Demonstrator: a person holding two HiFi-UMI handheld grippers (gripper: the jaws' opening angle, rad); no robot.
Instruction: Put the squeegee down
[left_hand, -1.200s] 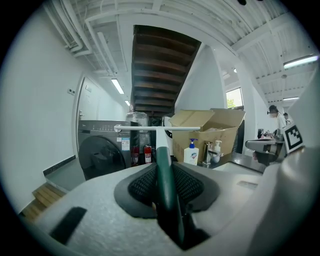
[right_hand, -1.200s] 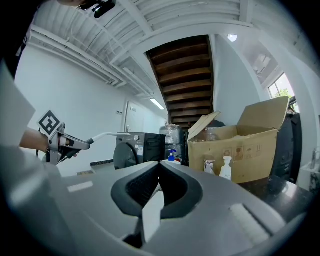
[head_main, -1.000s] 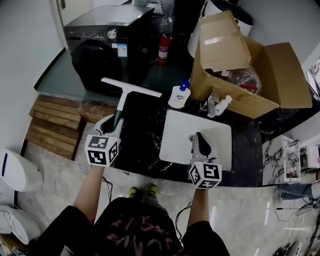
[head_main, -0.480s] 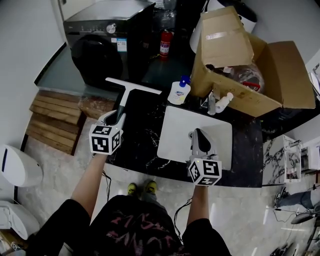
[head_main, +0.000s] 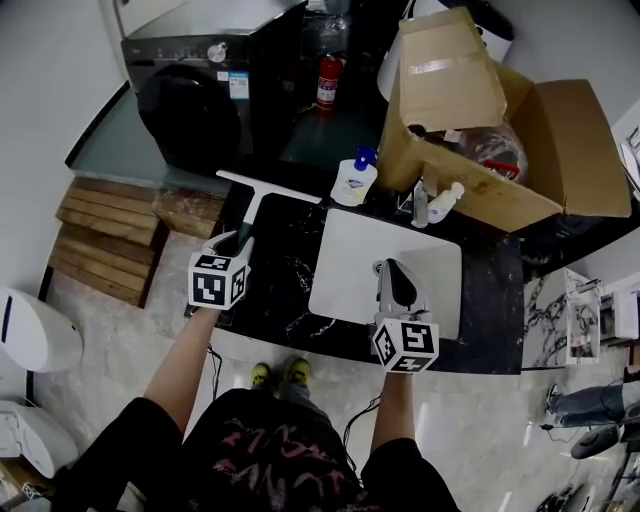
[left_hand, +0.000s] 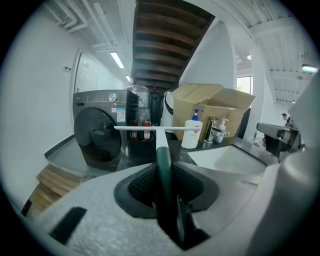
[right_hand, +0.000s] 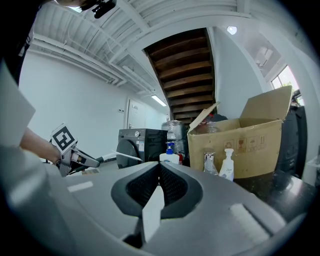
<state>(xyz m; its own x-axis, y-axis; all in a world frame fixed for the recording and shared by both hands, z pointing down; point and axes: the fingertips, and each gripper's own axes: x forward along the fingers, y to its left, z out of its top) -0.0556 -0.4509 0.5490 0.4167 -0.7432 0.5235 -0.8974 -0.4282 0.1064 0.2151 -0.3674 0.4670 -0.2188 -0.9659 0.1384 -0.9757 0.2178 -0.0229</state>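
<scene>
The step in hand is the lowering itself: the left tongs (head_main: 237, 241) are pinching the squeegee (head_main: 251, 205) by its dark handle over the left part of the black tabletop (head_main: 283, 292), at about 9 o'clock from the white basin (head_main: 345, 262). The white blade reaches out at 12 to 1 o'clock from the tongs, toward the soap bottle (head_main: 355, 183). The squeegee does not look set down yet. The next move, as I judge it, calls for bringing the tool low and flat on the bare stone, with the blade kept short of the bottle and the tabletop's far edge, and only then spreading the pads. The right tongs (head_main: 388, 268) hang over the basin with their pads pressed together and nothing between them, so they play no part in the release. The head view alone gives the layout: how much free stone lies round the tool, and the cardboard box (head_main: 500, 130) at 1 o'clock. It cannot show how high the blade rides. The left gripper view shows the ribbed pads closed on the handle (left_hand: 161, 165) and the blade standing clear in front of the washing machine (left_hand: 97, 130). The right gripper view shows its own closed tongs (right_hand: 159, 186) and, at 9 o'clock, the other gripper from the side.
</scene>
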